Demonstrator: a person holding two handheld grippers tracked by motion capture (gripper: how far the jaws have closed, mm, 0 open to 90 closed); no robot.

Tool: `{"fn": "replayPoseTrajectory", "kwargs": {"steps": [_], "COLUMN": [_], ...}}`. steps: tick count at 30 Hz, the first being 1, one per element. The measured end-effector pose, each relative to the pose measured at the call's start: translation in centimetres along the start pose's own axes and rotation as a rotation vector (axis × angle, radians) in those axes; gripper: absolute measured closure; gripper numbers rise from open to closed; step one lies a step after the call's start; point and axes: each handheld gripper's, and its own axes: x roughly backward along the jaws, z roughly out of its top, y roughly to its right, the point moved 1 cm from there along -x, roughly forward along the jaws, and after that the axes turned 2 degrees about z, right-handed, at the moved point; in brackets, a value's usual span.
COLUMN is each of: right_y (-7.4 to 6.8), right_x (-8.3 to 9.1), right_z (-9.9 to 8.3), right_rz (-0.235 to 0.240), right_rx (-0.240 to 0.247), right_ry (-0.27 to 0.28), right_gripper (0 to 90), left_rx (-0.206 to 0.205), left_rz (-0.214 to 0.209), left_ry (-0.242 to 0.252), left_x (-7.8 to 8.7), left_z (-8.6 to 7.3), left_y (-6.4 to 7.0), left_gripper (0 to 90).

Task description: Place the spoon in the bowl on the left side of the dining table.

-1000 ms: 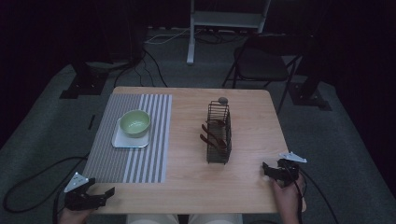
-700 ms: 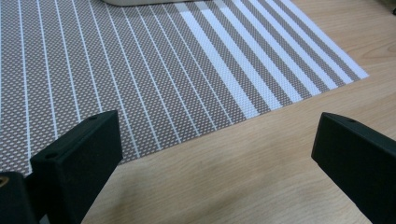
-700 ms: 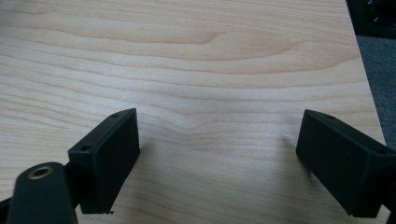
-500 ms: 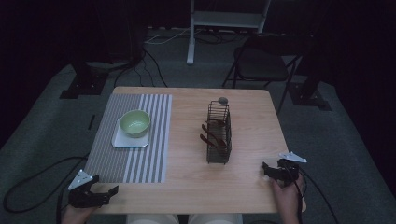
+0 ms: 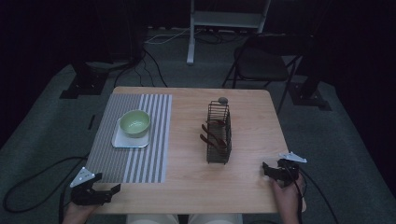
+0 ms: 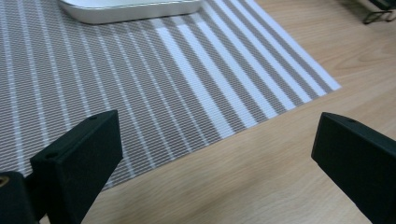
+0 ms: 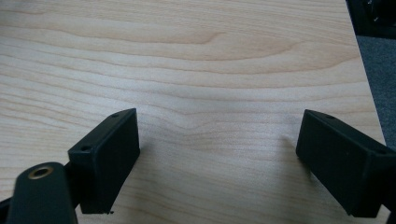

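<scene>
Now our left gripper [image 5: 111, 189], wide open and empty, is nearest the bowl [image 5: 135, 122], which lies ahead, slightly right; right gripper [image 5: 265, 169] also open, empty

Dim high view, bright and sharp gripper views

High view is dark toward 12 o'clock, with the table [image 5: 187, 177] lit softly. In gripper views, jaws blur slightly at 6 o'clock and throw soft shadows on wood.
</scene>
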Motion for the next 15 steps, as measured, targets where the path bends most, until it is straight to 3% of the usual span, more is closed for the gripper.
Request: {"fn": "replayPoseTrajectory", "kwargs": {"steps": [15], "right_y": [0.0], "right_x": [0.0], "right_z": [0.0], "right_rz": [0.000], "right_rx": [0.000], "right_ry": [0.000], "right_gripper": [12.7], "left_rx": [-0.036], "left_rz": [-0.042], "left_ry": [0.011], "left_x": [-0.9], "left_z": [1.4], "left_y": [1.1], "left_gripper": [1.8]}}
